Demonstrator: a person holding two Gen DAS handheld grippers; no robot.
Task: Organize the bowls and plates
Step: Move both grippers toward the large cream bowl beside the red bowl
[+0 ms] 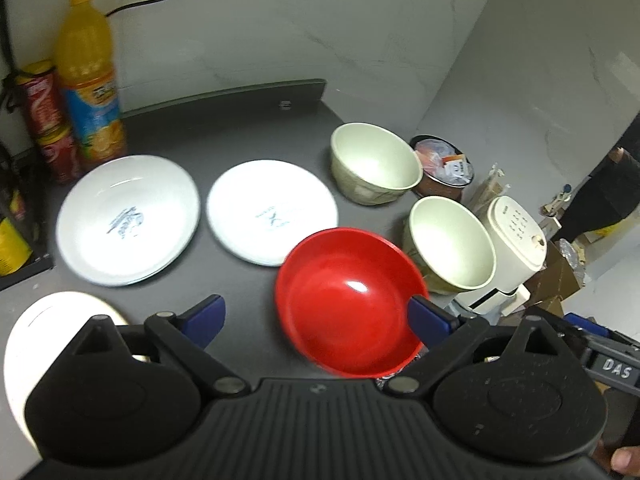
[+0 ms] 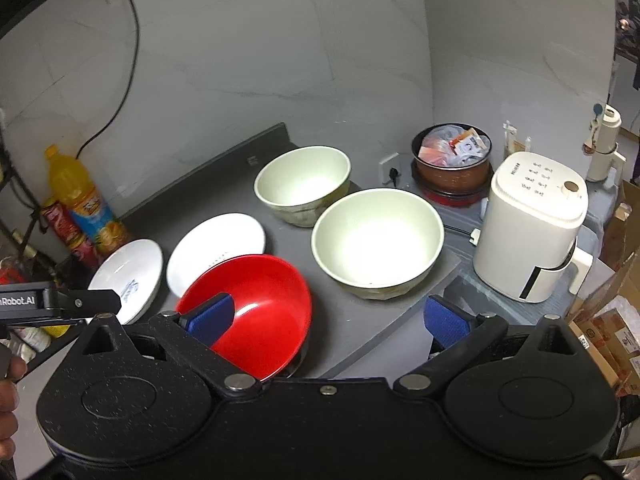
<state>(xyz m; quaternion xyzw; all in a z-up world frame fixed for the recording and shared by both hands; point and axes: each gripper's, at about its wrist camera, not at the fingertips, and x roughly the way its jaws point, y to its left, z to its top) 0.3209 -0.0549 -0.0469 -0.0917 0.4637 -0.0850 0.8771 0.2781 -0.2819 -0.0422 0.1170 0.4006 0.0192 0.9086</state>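
A red bowl [image 1: 348,300] [image 2: 256,312] sits tilted at the front of the dark grey counter [image 1: 240,140]. My left gripper [image 1: 318,320] is open above it, its right fingertip [image 1: 432,318] over the bowl's right rim. My right gripper [image 2: 328,320] is open too, with its left fingertip [image 2: 212,318] over the red bowl. Two white plates [image 1: 128,220] [image 1: 272,212] lie side by side behind, and a third white plate [image 1: 40,340] lies at the front left. Two cream bowls [image 1: 376,168] [image 1: 452,240] stand upright on the right; the nearer cream bowl [image 2: 378,240] is just ahead of my right gripper.
An orange juice bottle [image 1: 90,80] and red snack cans [image 1: 44,100] stand at the back left by the wall. A white air fryer [image 2: 532,228] and a pot of packets [image 2: 454,160] sit right of the counter. Cardboard boxes [image 2: 612,332] lie at far right.
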